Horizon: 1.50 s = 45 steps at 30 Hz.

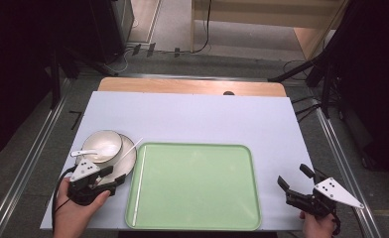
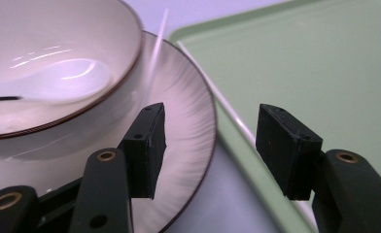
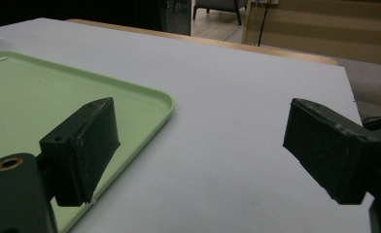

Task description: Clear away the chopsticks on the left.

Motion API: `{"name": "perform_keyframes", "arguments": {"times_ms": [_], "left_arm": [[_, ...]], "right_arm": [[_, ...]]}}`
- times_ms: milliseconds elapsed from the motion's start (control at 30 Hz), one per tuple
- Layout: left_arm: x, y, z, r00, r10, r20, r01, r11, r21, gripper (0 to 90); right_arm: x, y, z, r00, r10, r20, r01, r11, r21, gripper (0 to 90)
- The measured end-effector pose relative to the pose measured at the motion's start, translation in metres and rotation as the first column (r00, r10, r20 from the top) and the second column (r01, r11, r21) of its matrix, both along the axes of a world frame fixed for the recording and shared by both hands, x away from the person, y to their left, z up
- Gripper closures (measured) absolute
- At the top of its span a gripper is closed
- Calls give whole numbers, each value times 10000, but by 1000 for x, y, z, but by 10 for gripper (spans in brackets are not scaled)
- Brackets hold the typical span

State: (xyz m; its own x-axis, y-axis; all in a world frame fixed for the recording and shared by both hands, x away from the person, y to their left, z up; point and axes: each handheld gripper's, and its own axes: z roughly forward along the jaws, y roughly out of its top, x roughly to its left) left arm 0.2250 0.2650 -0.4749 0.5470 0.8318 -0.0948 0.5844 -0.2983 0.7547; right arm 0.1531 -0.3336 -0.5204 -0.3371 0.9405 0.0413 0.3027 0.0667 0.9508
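A pale bowl [image 1: 103, 144] [image 2: 57, 48] with a white spoon [image 1: 88, 151] [image 2: 57, 80] in it sits on a white, dark-rimmed plate [image 1: 128, 161] [image 2: 193, 126] at the table's left. Beside it lies a green tray [image 1: 197, 186] [image 2: 315, 63] [image 3: 43, 97]. One white chopstick [image 1: 139, 183] [image 2: 217, 102] runs along the tray's left side, and another [image 1: 130, 151] [image 2: 157, 43] leans over the plate. My left gripper [image 1: 112, 181] [image 2: 210, 145] is open at the plate's near rim, one jaw over the plate and the other over the tray's edge. My right gripper [image 1: 294, 176] [image 3: 198, 150] is open and holds nothing, right of the tray.
A white sheet [image 1: 192, 119] covers the table, with a strip of wood [image 1: 192, 87] bare at the far edge. Dark stands and cables ring the table on the floor. The tray's near edge lies close to the table's front edge.
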Motion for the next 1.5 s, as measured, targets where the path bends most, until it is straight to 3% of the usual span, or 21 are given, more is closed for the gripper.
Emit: {"name": "perform_keyframes", "arguments": {"times_ms": [167,300,500,767,967,1133,1333,1500], "left_arm": [[1,9,-2,9994,346,-17,-344,9975,621,464],[5,9,-6,9984,562,-50,-556,9954,781,504],[19,4,-15,9975,344,-610,-286,9952,938,592],[33,-8,-19,9965,407,-734,-288,9872,1569,675],[34,-11,-20,9955,123,-941,54,9828,1848,844],[31,-11,-17,9968,-121,-786,266,9822,1861,856],[23,-15,-3,9980,-139,-613,202,9944,1040,857],[13,-36,5,9967,-459,-669,513,9953,816,857]], "right_arm": [[1,1,0,10000,34,-8,-34,10000,-11,130],[1,1,0,10000,46,-15,-46,10000,-26,130],[0,0,0,10000,40,3,-40,10000,-13,130],[0,0,0,10000,42,-16,-42,10000,-10,130],[0,-1,-1,10000,7,-59,-7,10000,36,130],[0,-1,0,10000,4,-38,-4,10000,12,130],[0,0,0,10000,-3,-45,3,10000,6,130],[0,-1,0,10000,-1,-30,1,10000,26,130]]}}
